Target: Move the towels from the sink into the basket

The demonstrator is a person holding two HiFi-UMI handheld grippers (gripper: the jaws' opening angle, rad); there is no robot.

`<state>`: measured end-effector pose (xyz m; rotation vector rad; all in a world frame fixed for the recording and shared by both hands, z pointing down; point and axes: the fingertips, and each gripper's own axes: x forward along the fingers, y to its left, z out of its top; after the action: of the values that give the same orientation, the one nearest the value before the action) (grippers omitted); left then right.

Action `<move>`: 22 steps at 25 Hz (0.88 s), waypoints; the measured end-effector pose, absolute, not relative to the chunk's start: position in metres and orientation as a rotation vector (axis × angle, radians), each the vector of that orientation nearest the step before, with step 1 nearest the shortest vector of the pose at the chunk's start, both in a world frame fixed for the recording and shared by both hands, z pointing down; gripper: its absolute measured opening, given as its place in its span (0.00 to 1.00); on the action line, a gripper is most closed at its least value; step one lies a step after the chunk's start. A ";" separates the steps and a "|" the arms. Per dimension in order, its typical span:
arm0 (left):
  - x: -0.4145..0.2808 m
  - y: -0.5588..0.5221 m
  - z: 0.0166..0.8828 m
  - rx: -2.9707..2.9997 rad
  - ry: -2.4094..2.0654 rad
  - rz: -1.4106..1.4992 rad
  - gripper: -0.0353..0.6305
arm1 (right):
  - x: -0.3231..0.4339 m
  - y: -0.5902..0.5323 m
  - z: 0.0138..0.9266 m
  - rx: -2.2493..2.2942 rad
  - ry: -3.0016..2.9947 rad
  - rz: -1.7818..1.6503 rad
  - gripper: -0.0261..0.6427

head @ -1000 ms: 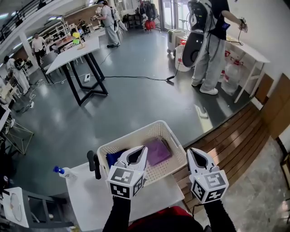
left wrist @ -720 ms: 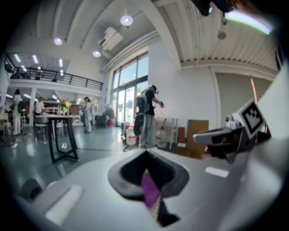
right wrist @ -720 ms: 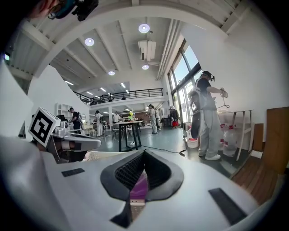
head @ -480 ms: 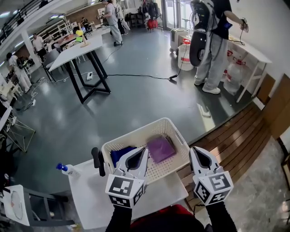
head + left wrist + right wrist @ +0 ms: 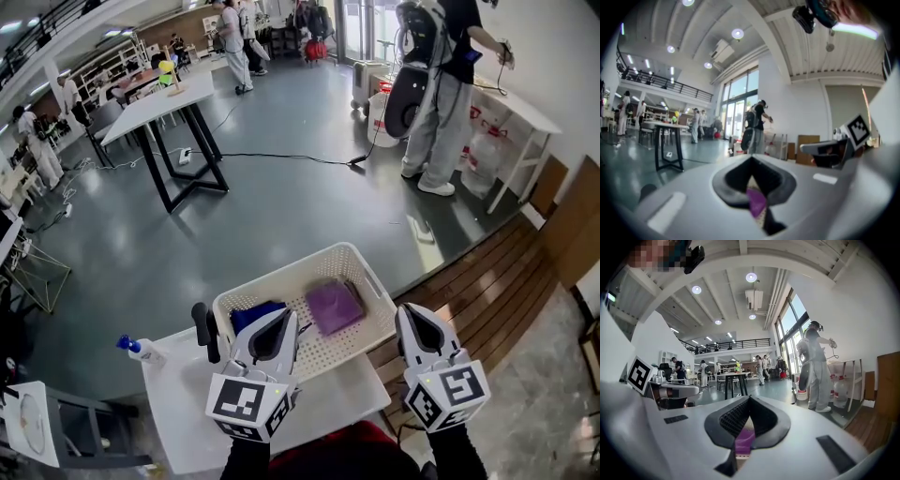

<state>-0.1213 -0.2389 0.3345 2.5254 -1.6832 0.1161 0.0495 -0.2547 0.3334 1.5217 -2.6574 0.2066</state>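
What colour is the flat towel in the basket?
The towel is purple, best seen in the head view.

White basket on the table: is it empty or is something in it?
Not empty: the head view shows a purple towel and a blue towel lying inside the basket.

White perforated basket (image 5: pixel 323 354), purple towel (image 5: pixel 335 307), blue towel (image 5: pixel 253 316); left tongs (image 5: pixel 279 317) & right tongs (image 5: pixel 410 310) white, b/w square markers.

White perforated basket (image 5: pixel 291 272) upright; purple towel (image 5: pixel 335 307) folded flat inside, R half; blue towel (image 5: pixel 253 315) bunched, L corner.
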 end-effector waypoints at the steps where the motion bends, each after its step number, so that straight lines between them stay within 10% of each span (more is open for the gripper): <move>1: -0.123 -0.238 0.334 2.524 -1.687 0.110 0.06 | 0.049 -0.254 0.332 1.520 -2.662 0.199 0.05; 22: -0.123 -0.230 0.340 2.529 -1.654 0.101 0.06 | 0.043 -0.233 0.339 1.528 -2.684 0.158 0.05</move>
<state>-0.1234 -0.2301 0.3395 2.5288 -1.6540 0.1007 0.0435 -0.2330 0.3394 1.5280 -2.6838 0.1577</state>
